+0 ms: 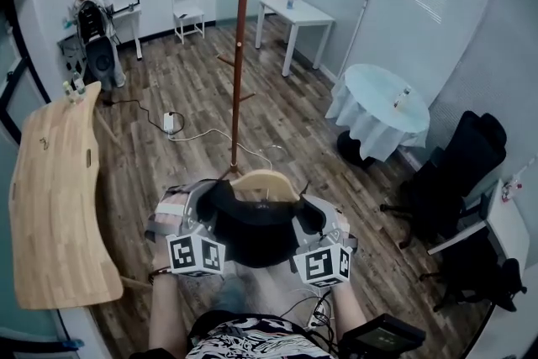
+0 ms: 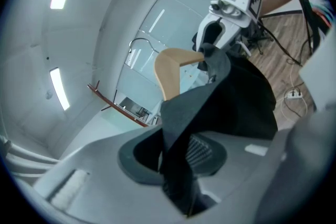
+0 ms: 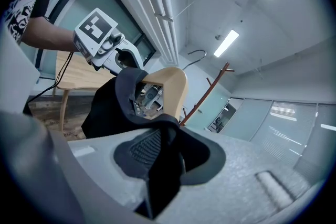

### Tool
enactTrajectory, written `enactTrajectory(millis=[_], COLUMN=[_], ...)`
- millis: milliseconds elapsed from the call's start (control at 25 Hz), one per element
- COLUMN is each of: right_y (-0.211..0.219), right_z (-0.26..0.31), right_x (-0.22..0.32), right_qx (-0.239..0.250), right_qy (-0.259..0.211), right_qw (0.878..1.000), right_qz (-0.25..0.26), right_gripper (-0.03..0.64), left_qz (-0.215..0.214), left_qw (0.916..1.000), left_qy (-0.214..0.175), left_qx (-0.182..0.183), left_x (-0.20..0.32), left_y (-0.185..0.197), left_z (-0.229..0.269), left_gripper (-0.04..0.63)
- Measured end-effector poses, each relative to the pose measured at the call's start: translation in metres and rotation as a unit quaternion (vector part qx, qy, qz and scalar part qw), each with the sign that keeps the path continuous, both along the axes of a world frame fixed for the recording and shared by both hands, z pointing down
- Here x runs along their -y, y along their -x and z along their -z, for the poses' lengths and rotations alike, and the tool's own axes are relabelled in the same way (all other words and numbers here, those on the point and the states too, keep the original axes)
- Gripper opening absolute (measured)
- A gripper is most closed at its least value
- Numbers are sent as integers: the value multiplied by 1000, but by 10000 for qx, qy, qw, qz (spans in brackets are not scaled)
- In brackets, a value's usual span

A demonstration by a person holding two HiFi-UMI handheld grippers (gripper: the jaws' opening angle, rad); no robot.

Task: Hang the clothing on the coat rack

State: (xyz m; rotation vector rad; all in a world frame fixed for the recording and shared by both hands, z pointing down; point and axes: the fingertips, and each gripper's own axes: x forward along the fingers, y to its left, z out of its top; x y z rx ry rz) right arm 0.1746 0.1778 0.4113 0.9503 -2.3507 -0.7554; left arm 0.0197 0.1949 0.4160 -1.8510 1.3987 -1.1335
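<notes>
Wooden hanger [image 1: 265, 179] half under black clothing [image 1: 252, 238]

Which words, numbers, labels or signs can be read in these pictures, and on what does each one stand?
No text can be read anywhere.
Marker cubes: black-and-white square patterns only, no letters.
Patterned shirt: the print is too blurred to read.
Dark device at the lower right: too small to read.

Wood floor [image 1: 277, 113]: coat rack [image 1: 241, 55], pwr strip [image 1: 169, 123].
</notes>
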Motion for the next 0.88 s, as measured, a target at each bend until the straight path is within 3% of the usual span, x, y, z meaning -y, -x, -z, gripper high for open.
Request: enactTrajectory(millis=[640,880], right_y=[96,133], right_z=[-3,-7], right_x=[198,255], right_qx=[-38,-29], right_qy=[130,127], right_qw=[9997,9998], right_qz=[-184,-148], right_gripper=[98,98], left_qz=[-181,-192], left_qw=[9998,9997], left_qy=[63,72], left_qx=[71,108], left_x=[204,258], left_y=[95,132], left_z=[-2,-4], left_gripper=[86,86])
